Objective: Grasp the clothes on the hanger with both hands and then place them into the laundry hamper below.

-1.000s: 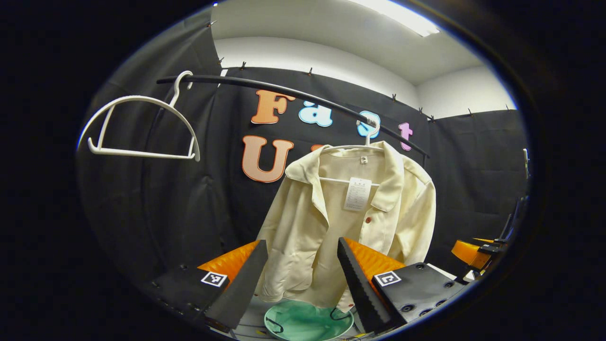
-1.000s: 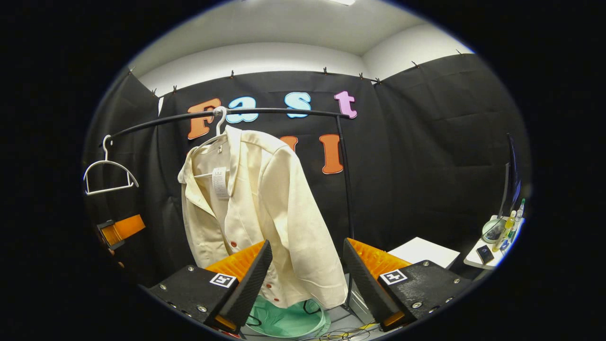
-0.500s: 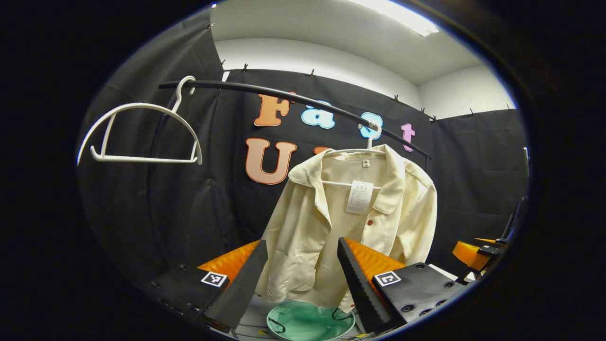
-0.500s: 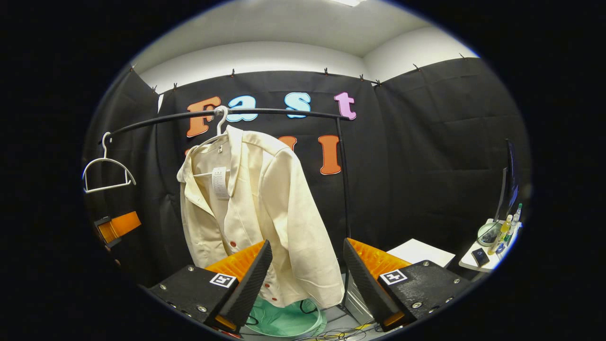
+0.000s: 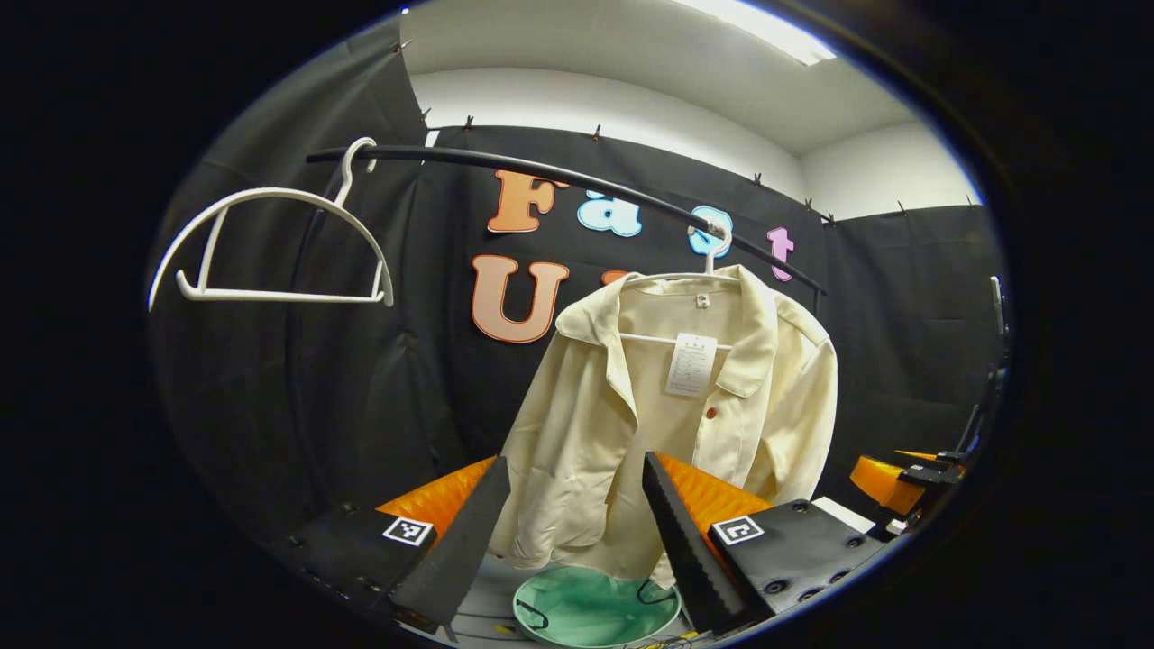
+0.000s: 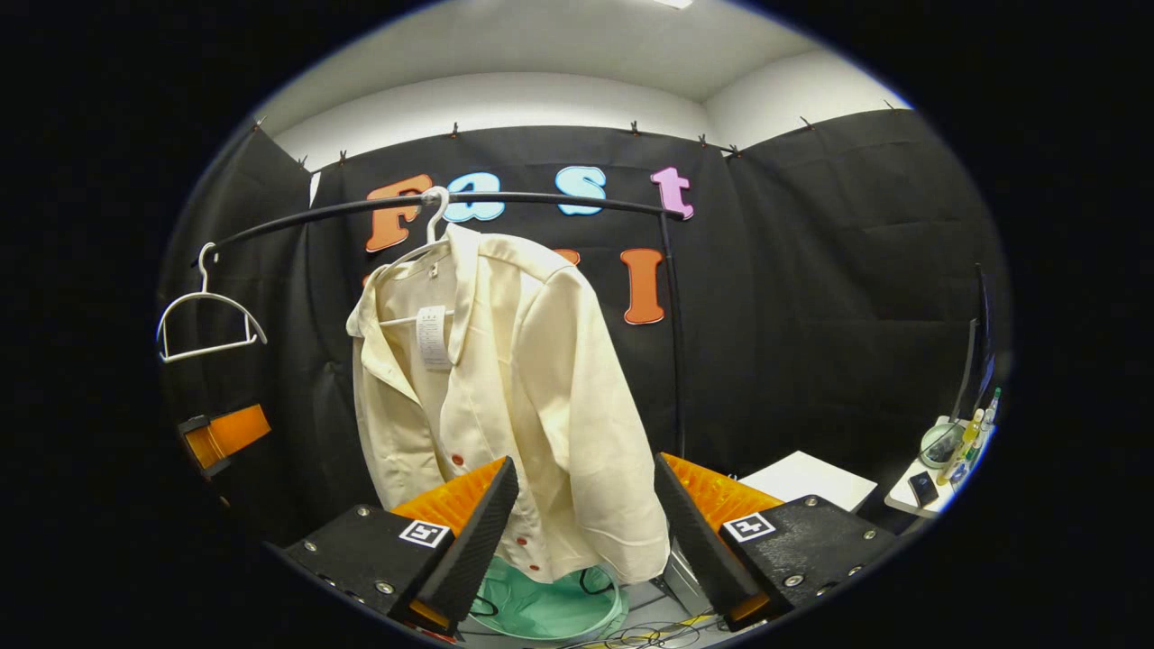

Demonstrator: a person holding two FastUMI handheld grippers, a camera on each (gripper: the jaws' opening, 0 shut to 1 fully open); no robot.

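Cream shirt (image 5: pixel 667 424) hangs lengthwise straight down from a white hanger (image 5: pixel 712 261) near the right end of the black rail (image 5: pixel 559 176), collar up, open front with red buttons and a paper tag showing. Directly beneath its hem sits the green laundry hamper (image 5: pixel 590 613), its contents unclear. Left gripper (image 5: pixel 572 532) and right gripper (image 6: pixel 581 536) both stand with fingers apart, short of the fabric; an empty hanger (image 5: pixel 270 243) hangs at the rail's left end.

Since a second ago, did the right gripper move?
Yes, a little. In the right gripper view, the shirt and the rail sit further right and look bigger than before, so the right gripper has come closer, turning slightly left.
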